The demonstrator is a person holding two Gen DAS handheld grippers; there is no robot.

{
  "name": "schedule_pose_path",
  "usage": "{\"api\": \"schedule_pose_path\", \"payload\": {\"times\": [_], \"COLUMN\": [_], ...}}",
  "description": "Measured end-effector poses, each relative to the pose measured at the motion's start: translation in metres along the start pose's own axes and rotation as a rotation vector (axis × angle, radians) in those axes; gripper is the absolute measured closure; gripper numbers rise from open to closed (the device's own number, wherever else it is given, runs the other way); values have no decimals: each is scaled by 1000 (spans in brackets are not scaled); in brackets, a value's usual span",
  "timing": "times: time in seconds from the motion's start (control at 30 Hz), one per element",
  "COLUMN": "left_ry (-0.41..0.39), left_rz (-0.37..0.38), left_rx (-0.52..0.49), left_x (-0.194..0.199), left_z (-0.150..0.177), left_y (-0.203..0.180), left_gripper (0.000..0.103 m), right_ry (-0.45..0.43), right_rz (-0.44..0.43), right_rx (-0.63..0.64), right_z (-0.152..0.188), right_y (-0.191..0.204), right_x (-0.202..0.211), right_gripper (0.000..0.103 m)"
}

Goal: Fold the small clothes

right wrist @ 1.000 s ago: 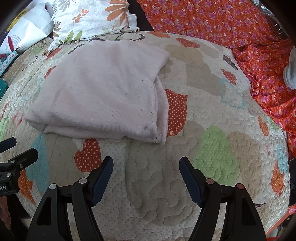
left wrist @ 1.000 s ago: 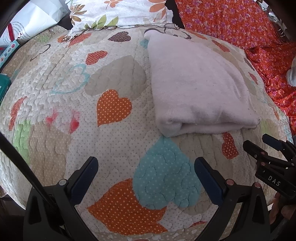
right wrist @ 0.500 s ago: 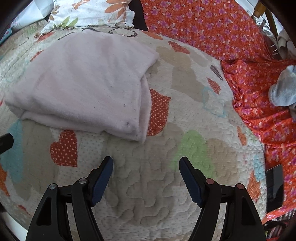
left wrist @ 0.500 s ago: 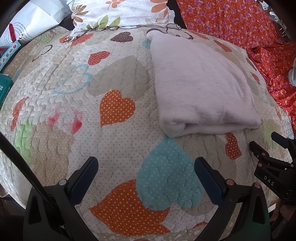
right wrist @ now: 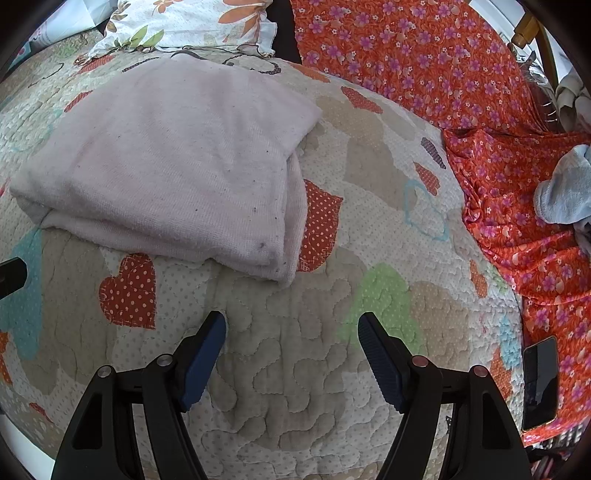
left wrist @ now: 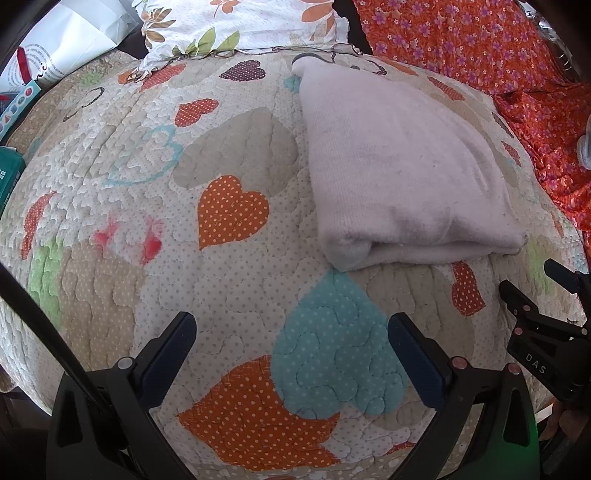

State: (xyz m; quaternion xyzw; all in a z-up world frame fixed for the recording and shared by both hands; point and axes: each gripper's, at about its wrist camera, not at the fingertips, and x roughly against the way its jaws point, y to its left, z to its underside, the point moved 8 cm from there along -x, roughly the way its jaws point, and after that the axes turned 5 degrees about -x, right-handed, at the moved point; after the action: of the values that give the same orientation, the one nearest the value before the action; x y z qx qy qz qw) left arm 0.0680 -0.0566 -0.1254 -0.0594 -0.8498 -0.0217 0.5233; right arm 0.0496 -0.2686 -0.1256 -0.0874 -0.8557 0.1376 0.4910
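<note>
A pale pink garment (left wrist: pixel 399 166) lies folded into a thick rectangle on the heart-patterned quilt (left wrist: pixel 229 277). It also shows in the right wrist view (right wrist: pixel 177 158), up and left of centre. My left gripper (left wrist: pixel 291 332) is open and empty, above the quilt, short of the garment's near edge. My right gripper (right wrist: pixel 291 332) is open and empty, above the quilt, near the garment's right corner. The right gripper's tips show at the right edge of the left wrist view (left wrist: pixel 532 288).
A floral pillow (left wrist: pixel 240 22) lies at the back. An orange flowered cloth (right wrist: pixel 461 85) covers the right side, with a light blue cloth (right wrist: pixel 565 188) on it. A dark phone (right wrist: pixel 539 380) lies at the quilt's right edge. White bag and boxes (left wrist: pixel 55 48) sit far left.
The right gripper has swung to the right and drawn back, so more of the orange cloth and the phone now show. The left gripper has shifted slightly. The garment has not moved.
</note>
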Motion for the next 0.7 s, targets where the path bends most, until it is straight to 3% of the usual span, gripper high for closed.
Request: {"api": "schedule_pose_path", "payload": {"times": [0.47,0.7], "left_ry": [-15,-55], "left_rz": [-28,-80], "left_rx": [-6,-28], "left_x": [3,8], "left_z": [-1,-5], "left_y": [2,2], "left_gripper": [0,0], "right_ry": [-7,-19], "right_rz": [0,-17], "right_rx": [9,7], "right_z": [0,-1], "right_y": [3,5], "right_x": [0,4], "right_gripper": [24,24]}}
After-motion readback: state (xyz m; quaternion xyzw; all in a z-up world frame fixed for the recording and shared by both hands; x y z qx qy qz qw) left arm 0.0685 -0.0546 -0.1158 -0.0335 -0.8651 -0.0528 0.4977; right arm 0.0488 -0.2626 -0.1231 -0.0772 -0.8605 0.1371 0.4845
